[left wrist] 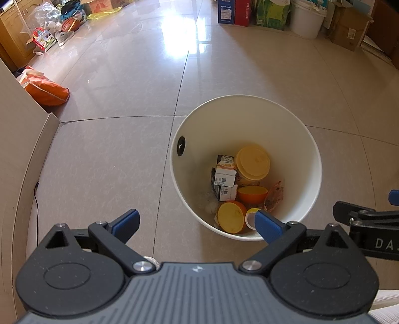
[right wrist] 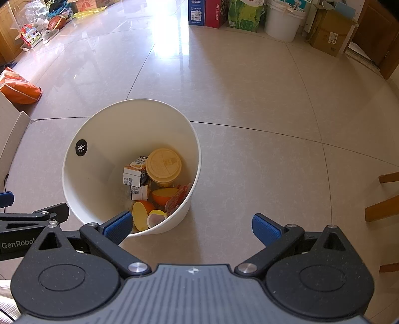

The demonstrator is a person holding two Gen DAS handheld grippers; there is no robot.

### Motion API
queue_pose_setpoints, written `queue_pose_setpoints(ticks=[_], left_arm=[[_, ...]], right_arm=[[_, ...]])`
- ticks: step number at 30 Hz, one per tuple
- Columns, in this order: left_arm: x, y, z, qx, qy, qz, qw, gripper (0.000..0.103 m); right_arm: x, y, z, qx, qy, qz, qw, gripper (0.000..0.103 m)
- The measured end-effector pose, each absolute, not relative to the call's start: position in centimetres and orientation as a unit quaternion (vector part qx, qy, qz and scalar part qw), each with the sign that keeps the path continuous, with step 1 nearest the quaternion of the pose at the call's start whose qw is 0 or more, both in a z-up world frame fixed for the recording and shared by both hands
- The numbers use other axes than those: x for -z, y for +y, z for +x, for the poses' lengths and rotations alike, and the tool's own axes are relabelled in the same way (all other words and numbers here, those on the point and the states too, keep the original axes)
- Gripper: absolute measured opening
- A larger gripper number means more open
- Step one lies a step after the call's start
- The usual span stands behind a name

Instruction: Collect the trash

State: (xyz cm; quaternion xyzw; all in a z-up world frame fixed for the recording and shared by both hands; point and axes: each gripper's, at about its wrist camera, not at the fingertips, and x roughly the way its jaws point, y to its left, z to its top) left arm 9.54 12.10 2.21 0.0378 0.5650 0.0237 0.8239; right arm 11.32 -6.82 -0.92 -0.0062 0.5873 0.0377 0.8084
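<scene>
Bin (left wrist: 309, 159) on the tiled floor (left wrist: 124, 162), white, round, open top, small black round sticker (left wrist: 181, 146) on the inner wall. Inside it, trash piled at the bottom: a yellow-lidded cup (left wrist: 252, 163), two small white cartons (left wrist: 225, 174) stacked beside it, an orange bowl (left wrist: 251, 194), a round orange piece with a yellow face (left wrist: 230, 217), a crinkled red wrapper (left wrist: 275, 195) against the right wall, a small white-and-yellow cup (left wrist: 250, 217) at the near edge. Same pile shows from my right wrist view, bin (right wrist: 104, 139) sitting to the left there.

My left hand-held gripper (left wrist: 197, 224) is spread wide, nothing between the blue pads (left wrist: 127, 221), held above the floor just left of the bin; its right pad overlaps the bin's near rim in view. My right hand-held gripper (right wrist: 192, 226) is also spread wide and empty, over bare floor just right of the bin, left pad overlapping the rim. Each one shows at the edge of the other's view.

Around: orange bag (left wrist: 47, 89) on the floor at far left, cardboard panel (left wrist: 25, 139) along the left edge, a thin black cable (left wrist: 37, 199) beside it. Far back: basketball (left wrist: 71, 24) among clutter, blue and red box (left wrist: 234, 11), green pack (left wrist: 271, 13), white bucket (left wrist: 308, 18), cardboard box (left wrist: 348, 28). Wooden chair legs (right wrist: 384, 199) at right in the right view. Floor between me and the bin is clear.
</scene>
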Motion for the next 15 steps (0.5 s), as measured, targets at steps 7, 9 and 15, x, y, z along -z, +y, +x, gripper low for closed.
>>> queue_pose_setpoints(ticks=[7,9,15], left_arm=[[-2.19,12.21,9.58,-0.026,0.565,0.036,0.824,0.098],[-2.19,12.22,9.58,-0.026,0.565,0.036,0.824,0.098],[-2.16,12.25,9.6,-0.027,0.565,0.034,0.824,0.098]], right_arm=[[0.9,-6.72,11.34,-0.038,0.587,-0.005,0.809,0.103],[0.91,-6.73,11.31,-0.038,0.587,-0.005,0.808,0.103],[0.88,-6.82,11.29,-0.039,0.588,-0.006,0.808,0.103]])
